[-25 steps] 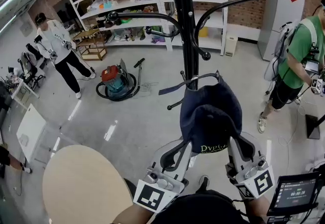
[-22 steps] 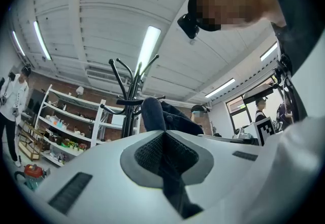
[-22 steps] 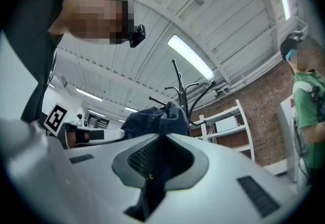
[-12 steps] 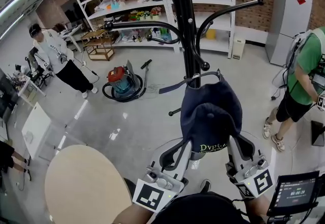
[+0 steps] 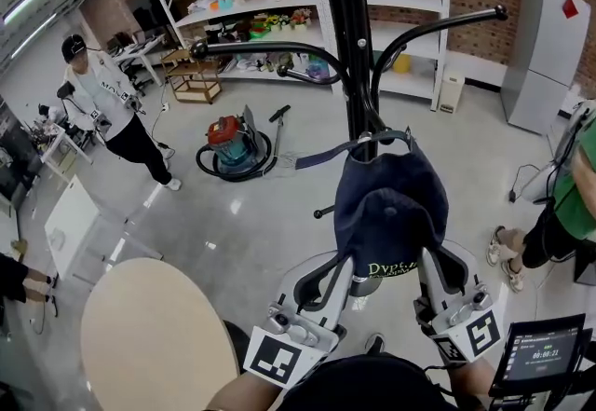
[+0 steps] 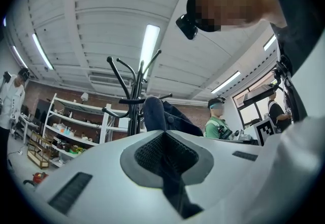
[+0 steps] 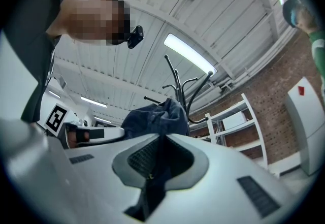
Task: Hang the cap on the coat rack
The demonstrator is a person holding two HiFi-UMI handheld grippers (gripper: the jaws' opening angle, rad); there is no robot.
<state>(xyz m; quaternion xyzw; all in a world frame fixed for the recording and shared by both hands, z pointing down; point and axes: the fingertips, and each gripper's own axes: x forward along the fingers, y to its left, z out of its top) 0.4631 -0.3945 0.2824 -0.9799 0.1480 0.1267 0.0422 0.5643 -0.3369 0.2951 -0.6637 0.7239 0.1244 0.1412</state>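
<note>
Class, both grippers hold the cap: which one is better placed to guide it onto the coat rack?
Left, probably. The left gripper grips the cap almost in line with the coat rack pole; the right gripper sits further off to the side.

I see dark navy cap — held up, crown toward me, pale lettering on its lower edge, back strap against the black coat rack pole — curved arms spreading above it.
</note>
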